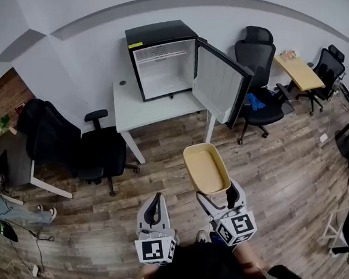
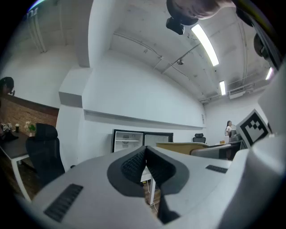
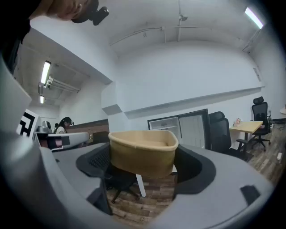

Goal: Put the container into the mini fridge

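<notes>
Container (image 1: 205, 168) gripped in right tool (image 1: 215, 191), jaws wide, left tool (image 1: 156, 199) closed, open fridge (image 1: 161, 61) on counter (image 1: 135, 106) well ahead, chairs (image 1: 102, 151) flanking, seemingly off-path.

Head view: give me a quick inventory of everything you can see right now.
mini fridge: 1, black with white inside, on the table, door open.
table: 1, white, centre back.
container: 1, tan, held in the air in front of the table.
office chairs: at least 4, black, two left of the table, two right.
desk: 1, light wood, far right.
left gripper: 1, grey, jaws together, empty.
right gripper: 1, grey, jaws closed on the container.
</notes>
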`<state>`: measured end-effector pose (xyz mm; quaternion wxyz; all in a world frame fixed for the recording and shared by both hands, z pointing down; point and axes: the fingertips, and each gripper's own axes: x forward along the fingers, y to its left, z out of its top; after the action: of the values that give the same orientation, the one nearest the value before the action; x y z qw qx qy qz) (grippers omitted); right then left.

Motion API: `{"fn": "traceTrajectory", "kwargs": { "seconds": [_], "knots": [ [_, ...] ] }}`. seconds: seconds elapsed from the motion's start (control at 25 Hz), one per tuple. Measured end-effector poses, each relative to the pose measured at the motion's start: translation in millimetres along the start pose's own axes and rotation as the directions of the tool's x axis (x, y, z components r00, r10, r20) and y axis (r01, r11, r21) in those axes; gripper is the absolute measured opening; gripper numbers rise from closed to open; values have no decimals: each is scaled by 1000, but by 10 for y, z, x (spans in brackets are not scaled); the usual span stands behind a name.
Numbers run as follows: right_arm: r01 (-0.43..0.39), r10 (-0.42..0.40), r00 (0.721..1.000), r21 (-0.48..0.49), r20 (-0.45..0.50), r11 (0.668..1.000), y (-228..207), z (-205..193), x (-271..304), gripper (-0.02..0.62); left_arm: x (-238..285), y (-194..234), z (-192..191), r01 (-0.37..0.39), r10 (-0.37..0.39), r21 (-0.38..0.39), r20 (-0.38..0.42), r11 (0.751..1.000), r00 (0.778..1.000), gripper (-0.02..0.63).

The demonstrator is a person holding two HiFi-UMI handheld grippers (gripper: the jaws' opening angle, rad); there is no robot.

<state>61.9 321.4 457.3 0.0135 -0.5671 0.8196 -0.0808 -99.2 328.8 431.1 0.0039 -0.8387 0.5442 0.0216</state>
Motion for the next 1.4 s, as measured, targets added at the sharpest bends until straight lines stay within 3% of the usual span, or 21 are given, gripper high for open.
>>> {"fn": "traceTrajectory", "kwargs": {
  "seconds": [0.48,0.92,1.16,1.4],
  "knots": [
    [1,-1,1000,5,14,1000,-80,62,-112,460,86,-171,45,8,-8,-8,8,1000,1000,9],
    [-56,56,998,12,1,998,-536,35,-221,460,266,-595,-12,-41,41,9,-11,999,999,9],
    [-107,107,994,17,-2,994,-709,52,-52,460,448,-666,-47,-84,84,11,-20,996,996,9],
    [-112,113,994,22,-16,993,-859,36,387,460,878,-461,-149,-87,88,8,-32,996,996,9]
  ]
}}
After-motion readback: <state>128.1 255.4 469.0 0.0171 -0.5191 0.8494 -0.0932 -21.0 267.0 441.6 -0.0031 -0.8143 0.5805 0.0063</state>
